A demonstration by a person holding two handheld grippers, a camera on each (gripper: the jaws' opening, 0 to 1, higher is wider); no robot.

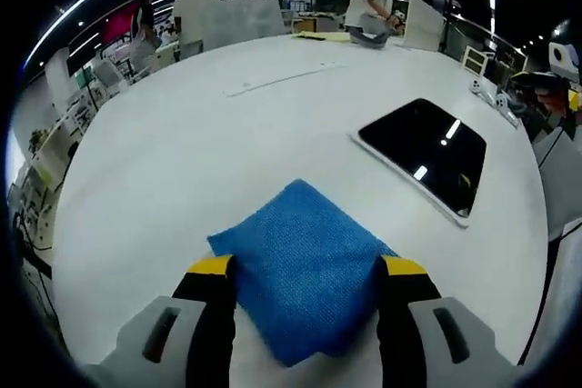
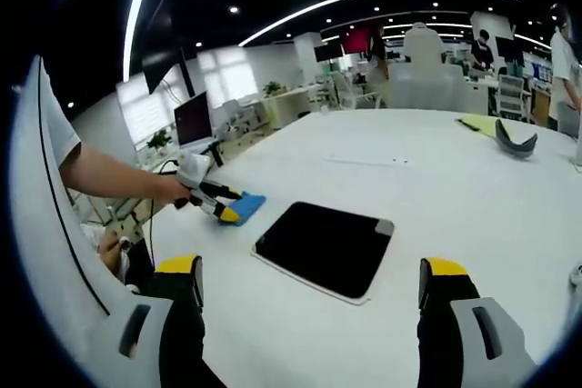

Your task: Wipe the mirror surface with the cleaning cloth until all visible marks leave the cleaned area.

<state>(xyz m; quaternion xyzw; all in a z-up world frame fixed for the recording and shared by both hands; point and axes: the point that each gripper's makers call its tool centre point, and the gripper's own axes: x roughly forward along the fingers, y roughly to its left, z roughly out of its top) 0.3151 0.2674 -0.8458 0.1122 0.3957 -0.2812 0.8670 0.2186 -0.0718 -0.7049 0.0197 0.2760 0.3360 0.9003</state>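
Yellow-tipped fingers (image 1: 212, 267) of the left gripper (image 1: 305, 272) stand wide on each side of the blue cleaning cloth (image 1: 305, 270), which lies flat on the white table (image 1: 182, 152). They look set to pinch it. The right gripper (image 2: 314, 274) holds nothing; its jaws are wide apart, waiting just in front of the mirror (image 2: 325, 247). The mirror lies flat near the cloth. It looks dark and shiny, with ceiling lights showing in it. I can see no marks.

Glossy mirror (image 1: 426, 155), rough cloth (image 1: 305, 265)
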